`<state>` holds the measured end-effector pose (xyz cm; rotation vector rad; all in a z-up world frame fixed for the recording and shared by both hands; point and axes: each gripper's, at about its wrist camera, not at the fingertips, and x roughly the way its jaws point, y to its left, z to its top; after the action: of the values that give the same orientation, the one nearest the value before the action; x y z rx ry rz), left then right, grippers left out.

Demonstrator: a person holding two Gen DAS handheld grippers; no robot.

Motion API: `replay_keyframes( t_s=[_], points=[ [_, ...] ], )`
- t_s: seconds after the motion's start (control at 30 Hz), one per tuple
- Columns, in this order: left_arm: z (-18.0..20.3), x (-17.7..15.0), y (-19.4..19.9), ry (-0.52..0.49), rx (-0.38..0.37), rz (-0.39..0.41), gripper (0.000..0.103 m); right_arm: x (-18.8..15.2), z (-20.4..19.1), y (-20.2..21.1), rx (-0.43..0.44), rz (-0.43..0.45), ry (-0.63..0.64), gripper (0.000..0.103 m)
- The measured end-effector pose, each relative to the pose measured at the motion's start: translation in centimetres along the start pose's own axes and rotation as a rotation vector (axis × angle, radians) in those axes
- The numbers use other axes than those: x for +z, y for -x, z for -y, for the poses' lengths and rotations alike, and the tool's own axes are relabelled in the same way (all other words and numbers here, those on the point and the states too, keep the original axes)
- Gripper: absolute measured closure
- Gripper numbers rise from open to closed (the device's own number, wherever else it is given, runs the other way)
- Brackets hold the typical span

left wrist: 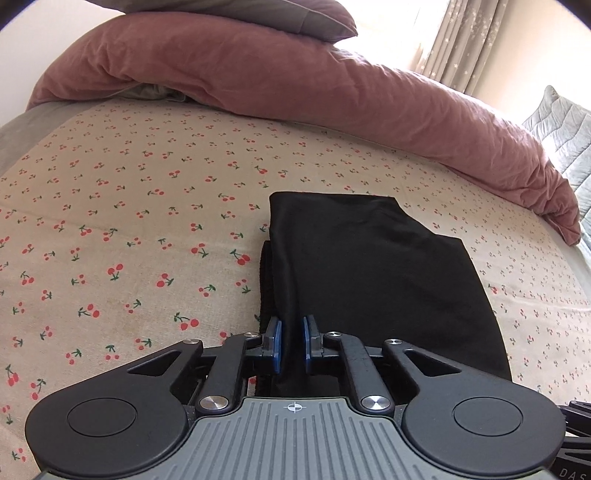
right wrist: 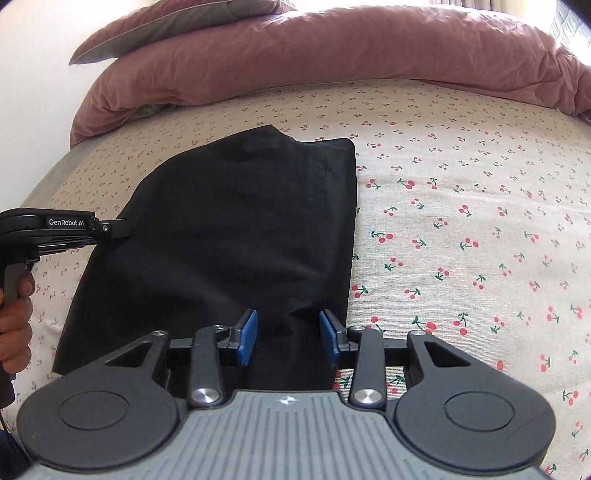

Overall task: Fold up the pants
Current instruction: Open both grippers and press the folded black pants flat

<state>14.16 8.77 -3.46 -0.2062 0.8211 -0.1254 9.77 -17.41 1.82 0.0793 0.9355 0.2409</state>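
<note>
The black pants (left wrist: 373,273) lie folded in a flat stack on the cherry-print bed sheet (left wrist: 129,229). My left gripper (left wrist: 292,341) is shut on the near left edge of the pants, with dark cloth pinched between the blue pads (left wrist: 276,341). In the right wrist view the pants (right wrist: 236,236) fill the middle. My right gripper (right wrist: 289,338) is open, its blue pads (right wrist: 248,336) standing on either side of the near right edge of the cloth without closing on it. The left gripper (right wrist: 118,227) shows from the side at the pants' left edge.
A rolled pink duvet (left wrist: 295,85) lies across the far side of the bed, with a grey pillow (left wrist: 258,13) on top. A grey quilt (left wrist: 561,125) and a curtain (left wrist: 469,40) are at the far right. The person's hand (right wrist: 14,321) holds the left gripper handle.
</note>
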Motion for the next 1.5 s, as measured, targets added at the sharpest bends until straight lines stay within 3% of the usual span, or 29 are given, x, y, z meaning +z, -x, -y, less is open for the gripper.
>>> replay_keyframes(
  t_s=[0.1, 0.2, 0.43, 0.67, 0.73, 0.83, 0.9, 0.93, 1.0, 1.2, 1.4, 1.5],
  points=[
    [0.0, 0.1, -0.2, -0.022, -0.020, 0.005, 0.093, 0.0, -0.1, -0.4, -0.009, -0.002, 0.000, 0.066],
    [0.1, -0.1, 0.1, -0.046, -0.051, -0.001, 0.079, 0.1, 0.0, -0.6, -0.009, -0.002, -0.024, 0.066],
    [-0.1, -0.6, 1.0, -0.057, -0.082, -0.004, 0.079, 0.2, -0.2, -1.9, -0.017, -0.013, -0.023, 0.065],
    [-1.6, -0.2, -0.1, 0.048, -0.107, -0.041, 0.082, 0.6, -0.1, -1.4, -0.003, -0.025, 0.012, 0.064],
    [-2.1, 0.2, 0.1, 0.090, -0.141, -0.042, 0.082, 1.2, 0.5, -0.4, 0.031, 0.035, 0.001, 0.065],
    [-3.1, 0.7, -0.1, 0.164, -0.228, -0.044, 0.069, 2.3, 1.2, 0.6, 0.083, 0.149, 0.000, 0.064],
    [-3.6, 0.8, -0.9, 0.218, -0.285, -0.056, 0.054, 3.1, 1.7, -0.4, 0.094, 0.152, -0.002, 0.064],
    [-3.7, 0.8, -1.3, 0.235, -0.302, -0.063, 0.052, 3.3, 1.9, -1.1, 0.087, 0.136, -0.006, 0.064],
    [-3.6, 0.8, -1.9, 0.240, -0.297, -0.058, 0.052, 3.4, 2.6, -3.7, 0.062, 0.060, -0.042, 0.064],
    [-2.9, 0.8, -2.6, 0.192, -0.221, -0.070, 0.067, 5.2, 3.1, -5.3, 0.083, 0.070, -0.059, 0.065],
    [-3.7, 0.9, -2.6, 0.193, -0.242, -0.071, 0.066, 6.5, 4.2, -7.0, 0.071, 0.132, -0.106, 0.065],
    [-4.3, 1.0, -2.4, 0.219, -0.274, -0.069, 0.061, 6.7, 3.4, -7.1, 0.032, 0.139, -0.082, 0.065]
  ],
)
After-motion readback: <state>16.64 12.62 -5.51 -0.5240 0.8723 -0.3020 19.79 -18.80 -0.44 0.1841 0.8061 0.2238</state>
